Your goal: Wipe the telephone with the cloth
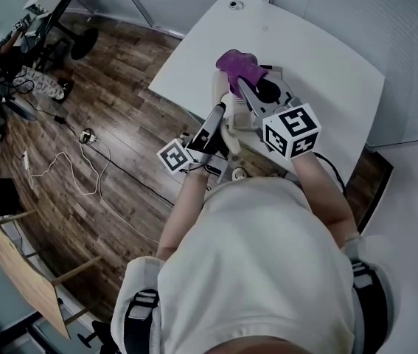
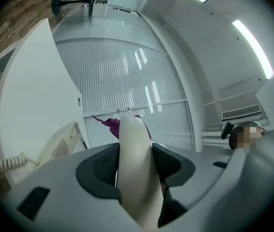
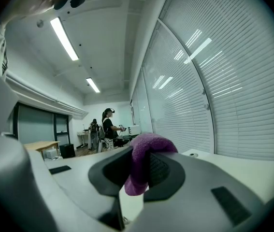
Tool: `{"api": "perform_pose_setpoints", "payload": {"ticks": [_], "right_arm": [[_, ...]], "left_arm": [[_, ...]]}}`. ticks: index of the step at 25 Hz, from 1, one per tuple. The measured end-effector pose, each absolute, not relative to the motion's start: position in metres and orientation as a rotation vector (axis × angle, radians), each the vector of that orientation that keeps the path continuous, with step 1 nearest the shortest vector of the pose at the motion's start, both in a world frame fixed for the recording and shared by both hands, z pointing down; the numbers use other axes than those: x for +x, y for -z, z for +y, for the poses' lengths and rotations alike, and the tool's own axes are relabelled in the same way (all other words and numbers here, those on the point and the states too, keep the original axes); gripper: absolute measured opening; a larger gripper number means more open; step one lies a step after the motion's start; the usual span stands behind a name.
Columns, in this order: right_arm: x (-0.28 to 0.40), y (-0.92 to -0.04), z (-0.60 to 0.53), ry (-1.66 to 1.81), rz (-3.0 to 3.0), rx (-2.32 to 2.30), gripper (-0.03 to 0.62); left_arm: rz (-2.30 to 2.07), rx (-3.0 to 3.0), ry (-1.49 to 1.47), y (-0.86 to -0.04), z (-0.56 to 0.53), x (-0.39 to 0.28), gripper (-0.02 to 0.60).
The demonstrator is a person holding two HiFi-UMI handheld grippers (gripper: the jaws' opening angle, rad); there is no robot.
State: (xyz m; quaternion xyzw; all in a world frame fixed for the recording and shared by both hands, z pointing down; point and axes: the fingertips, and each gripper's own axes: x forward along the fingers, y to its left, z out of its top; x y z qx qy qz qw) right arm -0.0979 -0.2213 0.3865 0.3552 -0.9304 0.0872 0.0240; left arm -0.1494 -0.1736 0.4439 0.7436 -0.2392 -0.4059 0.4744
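A: How is each hand-held gripper set?

B: The left hand-held gripper (image 2: 135,170) is clamped on the cream telephone handset (image 2: 133,144). The handset stands up between its jaws, lifted off the white tabletop (image 2: 35,91). The right hand-held gripper (image 3: 137,170) pinches a fold of the purple cloth (image 3: 144,151). Seen from the left gripper view, the cloth shows just behind the handset's upper end; I cannot tell whether they touch.

A: So how should the wipe go?

B: I'd hold the left grip firm and draw the cloth down the handset's length with light pressure. Then roll the handset so its other faces meet the cloth. Mind the coiled cord (image 2: 4,164). It seems to run to the telephone base (image 2: 59,141) resting on the tabletop nearby, so a hard tug could drag the base.
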Motion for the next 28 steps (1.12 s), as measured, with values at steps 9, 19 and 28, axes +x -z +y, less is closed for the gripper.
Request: {"api": "perform_pose_setpoints", "payload": {"ticks": [9,19,28], "right_arm": [[-0.111,-0.392,-0.205,-0.291,-2.909,0.981,0.063],[-0.112,-0.405,-0.190,-0.317,-2.900,0.933,0.063],[-0.114,-0.413,-0.168,-0.314,-2.883,0.837,0.062]], "left_arm": [[-0.567,1.833,0.988,-0.441,-0.172,-0.147,0.221],[-0.543,1.827,0.997,-0.441,-0.172,-0.144,0.221],[-0.538,1.802,1.035,-0.437,-0.172,-0.143,0.221]]}}
